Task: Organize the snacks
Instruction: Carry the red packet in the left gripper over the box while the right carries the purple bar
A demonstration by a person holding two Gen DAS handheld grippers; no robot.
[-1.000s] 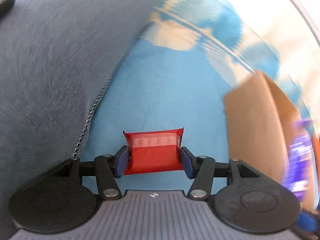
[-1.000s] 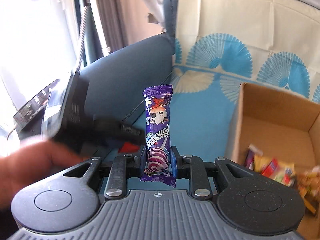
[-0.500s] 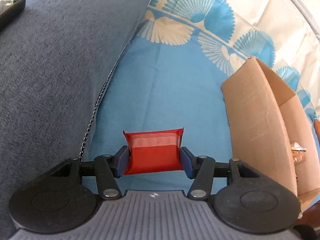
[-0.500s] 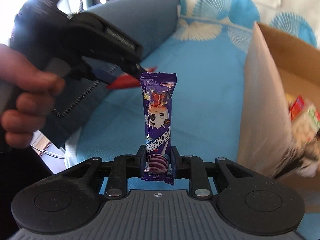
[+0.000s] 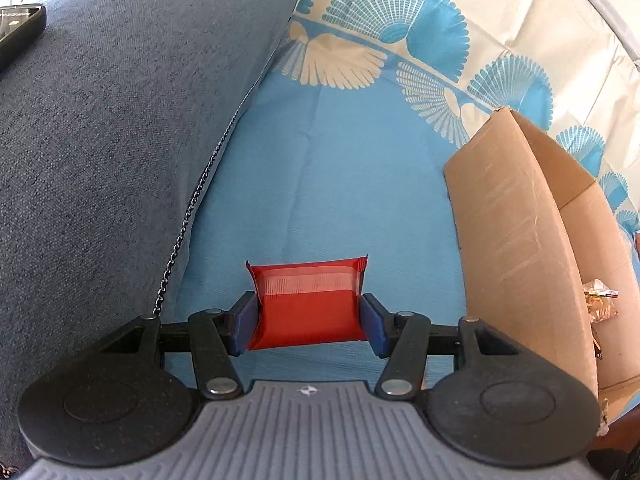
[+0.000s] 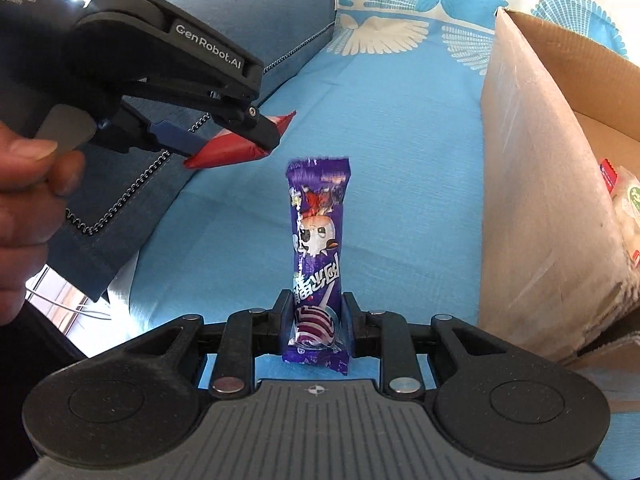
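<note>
from the left wrist view, the left gripper [image 5: 307, 318] has its jaws pinching a red snack packet [image 5: 306, 307] by its two sides, held in the air over the blue sofa cover [image 5: 340, 184]. the cardboard box [image 5: 516, 248] stands just to the right, open at the top, with a few wrappers showing inside

from the right wrist view, the right gripper [image 6: 316, 325] has its jaws closed on the bottom of a purple lollipop packet [image 6: 318, 252], which stands upright. the left gripper [image 6: 224, 128] hangs to the left with the red packet [image 6: 240, 145], and the box [image 6: 536, 184] sits to the right with snacks already in it

this looks like the carry step, both packets lifted. next, each hand likely needs to swing right over the box rim and let go
</note>
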